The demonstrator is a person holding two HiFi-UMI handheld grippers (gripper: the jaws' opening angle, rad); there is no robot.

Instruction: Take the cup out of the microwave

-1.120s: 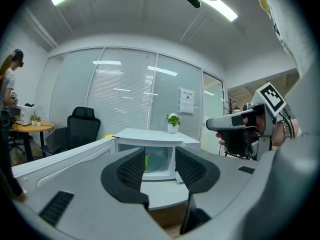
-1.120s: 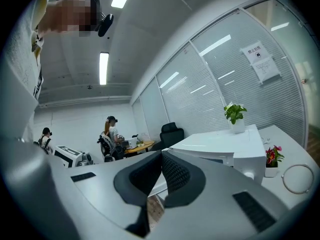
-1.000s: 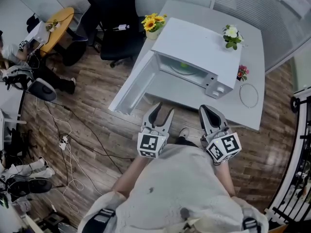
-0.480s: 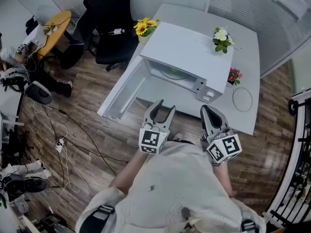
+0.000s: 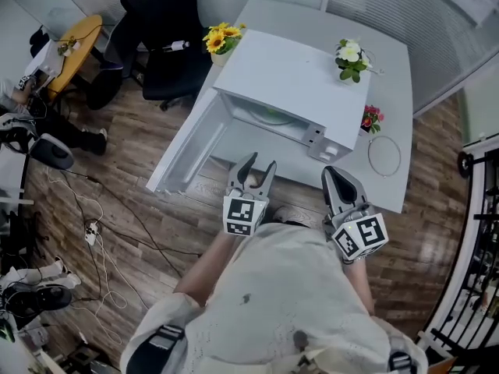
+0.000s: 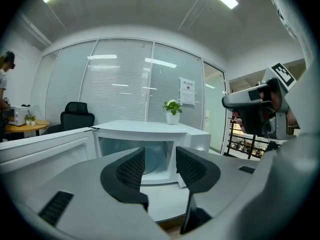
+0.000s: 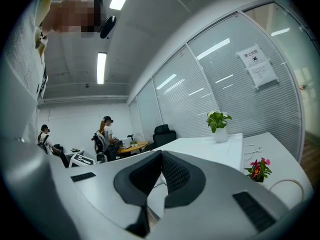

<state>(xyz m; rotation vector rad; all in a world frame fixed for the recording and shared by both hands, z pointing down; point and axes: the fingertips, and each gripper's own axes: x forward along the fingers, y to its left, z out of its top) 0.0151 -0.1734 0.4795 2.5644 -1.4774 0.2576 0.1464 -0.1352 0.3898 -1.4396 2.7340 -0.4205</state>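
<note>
- The head view shows the white microwave from above on a white desk, with its door swung wide open to the view's left.
- From up there the microwave's top hides most of the cavity. Only a pale greenish shape shows inside, and I cannot tell whether that is the cup.
- The left gripper view looks straight into the cavity through the gap between its jaws. The inside is dim and no cup can be picked out.
- Left gripper: in its own view the jaws stand partly apart with nothing held between the pads. It is in front of the open microwave and clear of it.
- Right gripper: in its own view the jaws are closed together on nothing.
- The right gripper view looks past the microwave's side, not into it. It shows the potted green plant on the microwave top, red flowers and a cable loop on the desk.
- Only the head view shows the sunflowers beside the microwave's far left corner.
</note>
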